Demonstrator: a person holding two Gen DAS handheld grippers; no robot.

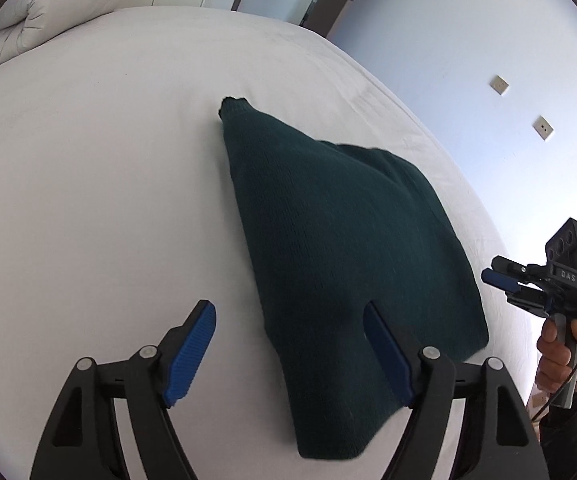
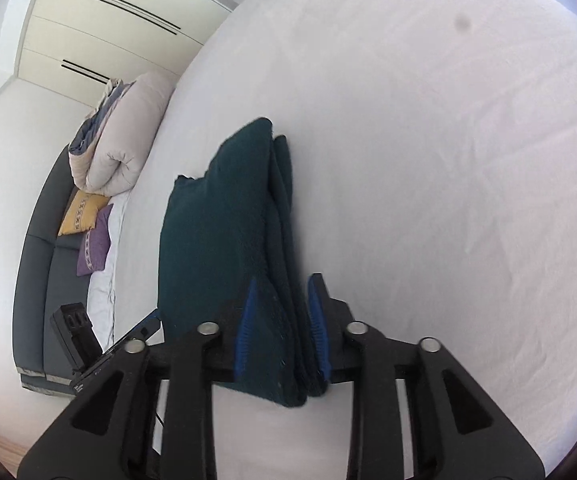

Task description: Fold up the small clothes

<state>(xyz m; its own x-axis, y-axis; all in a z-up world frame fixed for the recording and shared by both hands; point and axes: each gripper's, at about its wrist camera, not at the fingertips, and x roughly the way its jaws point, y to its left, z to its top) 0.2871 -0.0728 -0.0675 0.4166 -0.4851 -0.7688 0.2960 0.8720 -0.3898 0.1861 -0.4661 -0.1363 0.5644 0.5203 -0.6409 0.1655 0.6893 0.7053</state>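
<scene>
A dark green knitted garment [image 1: 340, 240] lies folded on the white bed sheet [image 1: 88, 160], with a narrow cuff end pointing away. My left gripper [image 1: 288, 306] hovers over its near edge, jaws wide apart and nothing between them; its right finger [image 1: 384, 348] is above the cloth. At the right, a hand [image 1: 560, 352] holds my right gripper [image 1: 502, 282] just off the garment's right edge. In the right wrist view the garment's stacked layers [image 2: 224, 240] show in the gap of my right gripper [image 2: 282, 280]. Its blue pads [image 2: 248, 320] stand apart and do not press the cloth.
A rolled duvet [image 2: 124, 140] and yellow and purple cushions [image 2: 84, 208] sit at the head of the bed by a dark headboard [image 2: 36, 280]. Wardrobe doors [image 2: 100, 20] and a blue wall with sockets [image 1: 500, 84] lie beyond. The bed edge runs along the right in the left wrist view.
</scene>
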